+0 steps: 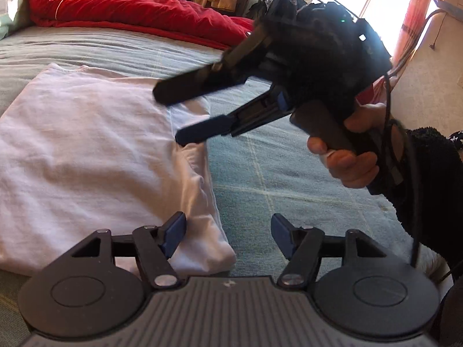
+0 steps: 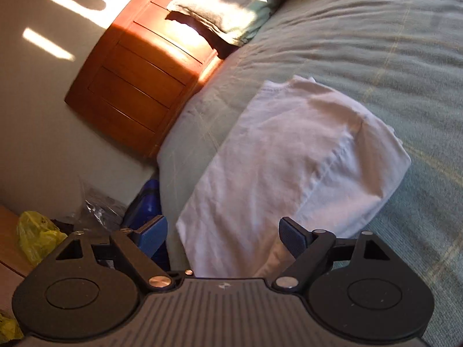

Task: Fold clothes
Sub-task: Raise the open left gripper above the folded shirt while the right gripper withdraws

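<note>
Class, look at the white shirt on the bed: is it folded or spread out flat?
Folded. The white shirt lies as a compact rectangle on the bed, with doubled layers at its edge and no sleeves sticking out.

A white shirt (image 1: 95, 156) lies on a grey-green bedspread (image 1: 260, 179) crossed by pale lines. At twelve o'clock sits a red quilt (image 1: 124, 14); the headboard (image 2: 139, 86) is orange-brown wood.

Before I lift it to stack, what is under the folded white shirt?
The white shirt lies directly on the green bedspread, which shows all around it. Whatever sits beneath its folded layers is covered and cannot be seen.
</note>
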The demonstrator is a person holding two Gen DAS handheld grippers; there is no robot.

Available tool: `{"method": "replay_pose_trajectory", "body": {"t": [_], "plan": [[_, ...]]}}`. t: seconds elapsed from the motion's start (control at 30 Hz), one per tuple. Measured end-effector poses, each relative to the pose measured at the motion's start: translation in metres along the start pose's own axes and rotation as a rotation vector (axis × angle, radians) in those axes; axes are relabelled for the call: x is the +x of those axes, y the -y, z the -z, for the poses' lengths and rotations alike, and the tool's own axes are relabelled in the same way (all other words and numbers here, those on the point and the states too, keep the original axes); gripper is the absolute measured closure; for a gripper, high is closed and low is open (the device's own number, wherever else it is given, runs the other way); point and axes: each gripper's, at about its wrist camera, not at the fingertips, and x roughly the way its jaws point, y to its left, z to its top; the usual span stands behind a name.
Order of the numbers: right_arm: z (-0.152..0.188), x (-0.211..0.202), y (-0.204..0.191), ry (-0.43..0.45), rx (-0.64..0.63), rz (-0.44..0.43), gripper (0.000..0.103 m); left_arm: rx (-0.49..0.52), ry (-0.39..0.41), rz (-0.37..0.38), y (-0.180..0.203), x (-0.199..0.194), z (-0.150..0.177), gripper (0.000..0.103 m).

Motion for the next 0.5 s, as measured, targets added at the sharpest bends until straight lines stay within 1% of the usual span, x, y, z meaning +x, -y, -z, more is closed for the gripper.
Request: {"method": "replay_pose_trajectory", "body": {"t": [0.03,0.07,0.13,0.2,0.27,0.33,0.37,0.4,0.5], "plan": [[0.004,0.002,0.005,-0.005,-0.004,0.013,0.021,0.005,-0.003,-0.004,0.001,-0.003,0.001,0.038],[0.004,-0.003,0.005,0.005,-0.010,0.006,0.021,0.005,0.002,-0.016,0.000,-0.009,0.000,0.038],[0.003,-0.015,0.001,0.030,-0.019,-0.007,0.020,0.018,0.026,-0.069,-0.004,-0.023,-0.001,0.037],[0.000,-0.026,-0.010,0.077,-0.065,0.005,0.020,0.014,0.080,-0.151,-0.017,-0.040,-0.005,0.035],[-0.001,-0.030,-0.021,0.110,-0.121,0.029,0.020,-0.015,0.137,-0.235,-0.035,-0.052,-0.010,0.034],[0.004,-0.025,-0.031,0.125,-0.208,0.097,0.021,-0.050,0.178,-0.296,-0.054,-0.057,-0.014,0.034],[0.009,-0.020,-0.036,0.123,-0.258,0.136,0.026,-0.070,0.185,-0.320,-0.064,-0.058,-0.015,0.034],[0.015,-0.014,-0.040,0.113,-0.312,0.173,0.028,-0.098,0.169,-0.342,-0.073,-0.054,-0.015,0.034],[0.035,0.004,-0.050,0.064,-0.478,0.282,0.028,-0.175,0.122,-0.403,-0.101,-0.044,-0.015,0.035]]}}
